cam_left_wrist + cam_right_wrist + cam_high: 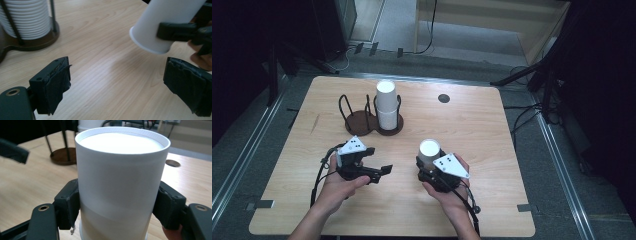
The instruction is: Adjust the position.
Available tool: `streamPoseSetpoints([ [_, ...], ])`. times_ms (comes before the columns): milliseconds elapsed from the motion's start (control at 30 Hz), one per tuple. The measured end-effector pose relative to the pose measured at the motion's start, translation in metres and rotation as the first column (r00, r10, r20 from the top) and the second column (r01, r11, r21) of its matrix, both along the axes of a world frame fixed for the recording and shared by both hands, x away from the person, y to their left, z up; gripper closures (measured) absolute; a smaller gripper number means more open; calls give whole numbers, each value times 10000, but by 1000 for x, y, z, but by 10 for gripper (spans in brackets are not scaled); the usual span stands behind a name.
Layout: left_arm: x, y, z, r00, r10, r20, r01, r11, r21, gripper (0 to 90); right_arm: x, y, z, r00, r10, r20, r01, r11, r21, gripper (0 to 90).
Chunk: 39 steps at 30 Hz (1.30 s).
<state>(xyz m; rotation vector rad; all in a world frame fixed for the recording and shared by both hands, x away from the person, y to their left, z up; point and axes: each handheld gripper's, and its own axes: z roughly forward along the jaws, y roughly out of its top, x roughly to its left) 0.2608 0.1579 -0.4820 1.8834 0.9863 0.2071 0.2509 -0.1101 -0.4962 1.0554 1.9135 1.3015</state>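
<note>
Cup (120, 182) pinched upside down by the right tongs (428, 161), probably for stacking on the holder (388, 102). Left tongs (379, 172) stand spread above the worktop (492, 150), holding nothing.

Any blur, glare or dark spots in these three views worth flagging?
High view: the wooden table is evenly lit, the surroundings nearly black. Right gripper view: the white cup held in the right gripper is washed out on top, the background soft. Left gripper view: the left gripper reads sharp, the cup stack slightly soft.
</note>
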Motion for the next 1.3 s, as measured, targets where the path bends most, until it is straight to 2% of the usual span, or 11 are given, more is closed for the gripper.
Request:
streamPoseSetpoints([
  [100,-3,-3,3,9999,-104,60,105,9999,-133,97,-4,12,-5,9994,303,154,-295,9986,-445,302],
  [133,-3,-3,3,9999,-104,60,105,9999,-133,125,-4,12,-5,9994,303,154,-295,9986,-445,302],
  [267,-5,-3,5,9998,-182,92,185,9995,-256,138,-9,27,-11,9973,719,147,-707,9950,-707,304],
  [467,-8,-9,10,9983,-558,170,566,9973,-473,150,-14,37,-13,9936,1097,264,-1067,9897,-958,306],
  [567,-11,-13,13,9972,-664,339,677,9970,-371,153,-16,42,-14,9922,1199,340,-1153,9866,-1158,306],
  [700,-12,-16,15,9969,-695,367,709,9967,-396,158,-18,47,-18,9899,1369,374,-1304,9815,-1401,306],
  [800,-12,-16,14,9962,-755,429,769,9965,-333,200,-20,51,-19,9878,1521,334,-1461,9793,-1403,304],
  [867,-12,-16,14,9948,-918,429,937,9947,-430,225,-21,52,-19,9839,1753,360,-1691,9765,-1332,302],
  [1033,-14,-19,14,9917,-1115,636,1139,9928,-364,297,-22,54,-20,9822,1858,261,-1812,9754,-1253,302],
  [1300,-17,-25,14,9911,-1100,746,1105,9939,-28,306,-25,59,-20,9754,2182,301,-2130,9694,-1222,302],
])
